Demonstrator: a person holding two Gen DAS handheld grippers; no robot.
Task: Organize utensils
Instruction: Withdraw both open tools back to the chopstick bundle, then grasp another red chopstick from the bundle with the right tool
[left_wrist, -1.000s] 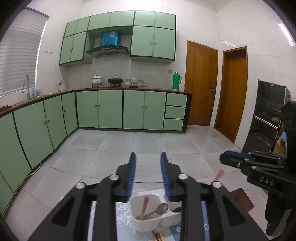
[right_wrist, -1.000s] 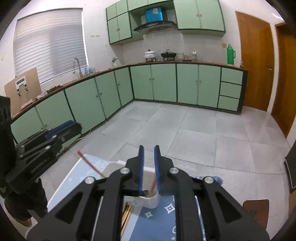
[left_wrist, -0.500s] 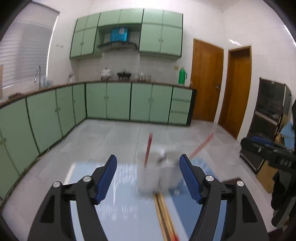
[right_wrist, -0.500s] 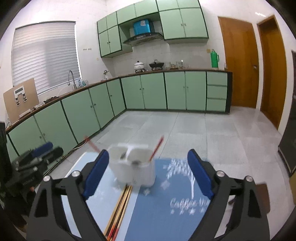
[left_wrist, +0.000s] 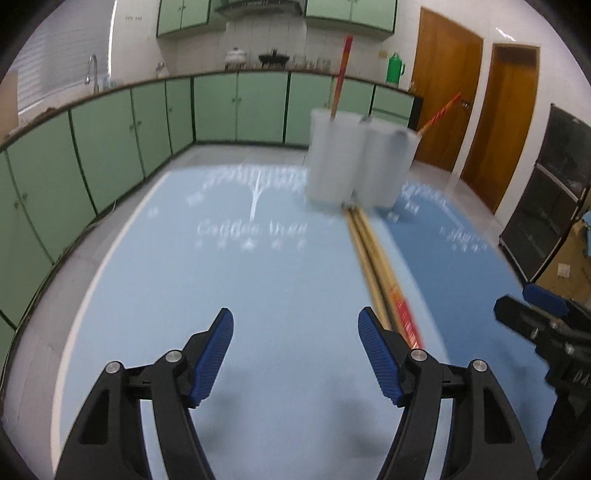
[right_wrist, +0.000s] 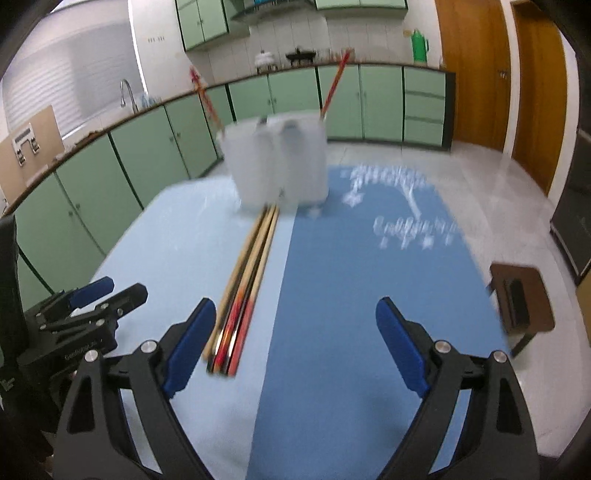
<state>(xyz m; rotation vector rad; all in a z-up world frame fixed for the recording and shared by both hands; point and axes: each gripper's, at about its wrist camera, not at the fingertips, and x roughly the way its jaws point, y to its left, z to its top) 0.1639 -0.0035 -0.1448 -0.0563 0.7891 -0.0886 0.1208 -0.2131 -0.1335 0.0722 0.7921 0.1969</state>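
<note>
A utensil holder stands at the far end of the bench, two chopsticks upright in it. A bundle of chopsticks lies flat before it. A stool sits right of the bench.

A home kitchen is shown. Pale green base cabinets are run along two walls under a brown countertop, and matching wall cabinets are hung above white tiles. A tap is seen below a blinded window. A white pot and a dark wok are set beneath a range hood, a green thermos is stood beside them, and two wooden doors are fitted nearby.
</note>
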